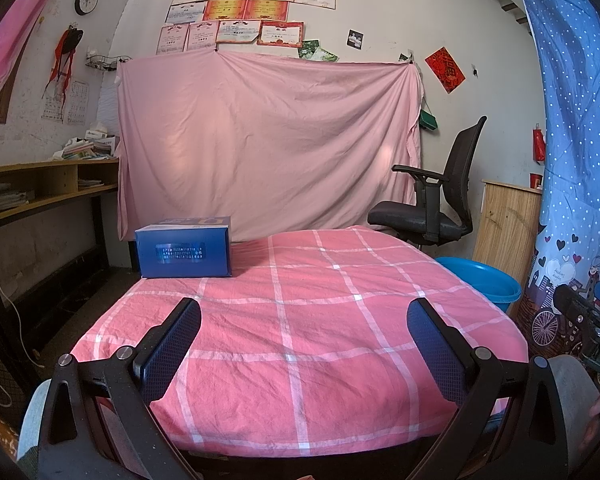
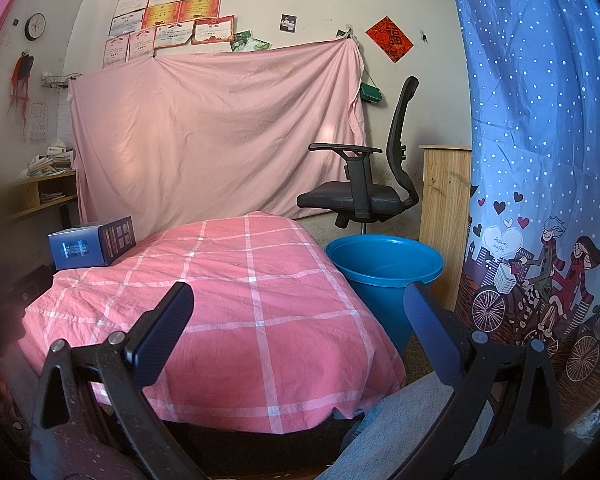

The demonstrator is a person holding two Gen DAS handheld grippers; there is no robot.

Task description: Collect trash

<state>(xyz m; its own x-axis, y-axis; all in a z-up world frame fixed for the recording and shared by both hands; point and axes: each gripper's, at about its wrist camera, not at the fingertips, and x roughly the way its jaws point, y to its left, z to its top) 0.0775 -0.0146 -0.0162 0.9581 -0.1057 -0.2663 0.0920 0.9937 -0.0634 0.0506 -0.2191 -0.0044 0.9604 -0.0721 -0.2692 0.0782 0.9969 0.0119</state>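
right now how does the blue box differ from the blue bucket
The box is a closed rectangular carton; the bucket is round and open at the top. The box lies on the far left corner of the pink checked cloth; the bucket stands upright lower down, beside the cloth's right edge. The box carries printing and a shiny label; the bucket is plain. Both are blue, and neither is between any tongs.

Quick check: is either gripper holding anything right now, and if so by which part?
Nothing is held. The left gripper and right gripper are both open and empty above the checked cloth; the blue box sits untouched.
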